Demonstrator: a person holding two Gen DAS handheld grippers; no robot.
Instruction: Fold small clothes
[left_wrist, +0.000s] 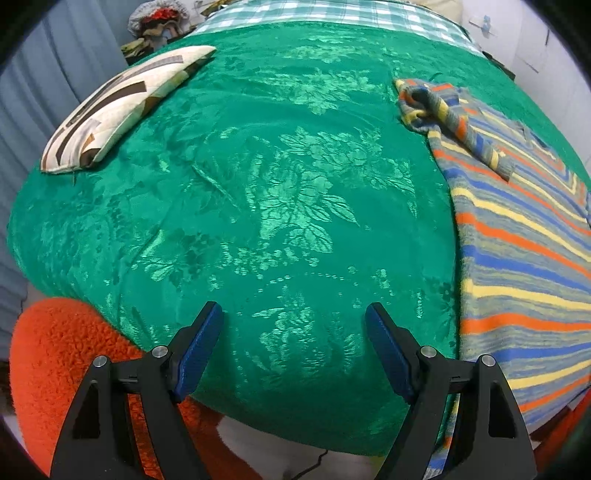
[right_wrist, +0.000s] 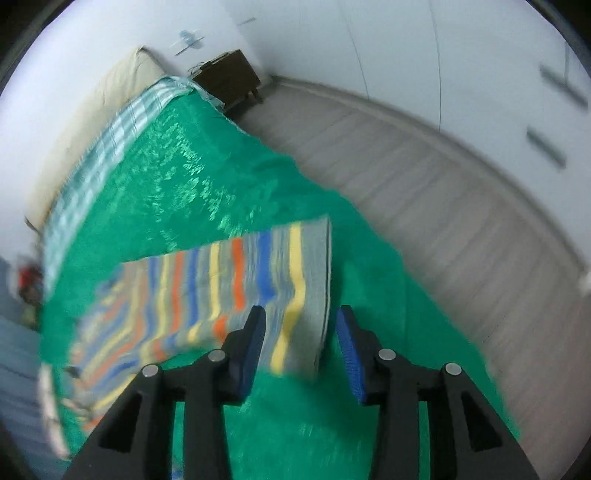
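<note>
Tongs (right_wrist: 300, 317) gape over striped sweater (right_wrist: 221, 291) hem.

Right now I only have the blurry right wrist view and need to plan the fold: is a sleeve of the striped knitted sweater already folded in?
Observer: Yes, one sleeve lies folded across the striped knitted sweater.
Operator: Is the left gripper holding anything?
Observer: No, the left gripper is open over the bare green floral blanket.
Operator: Anything else on the bed?
Observer: A white pillow with brown patches lies at the far left.
</note>
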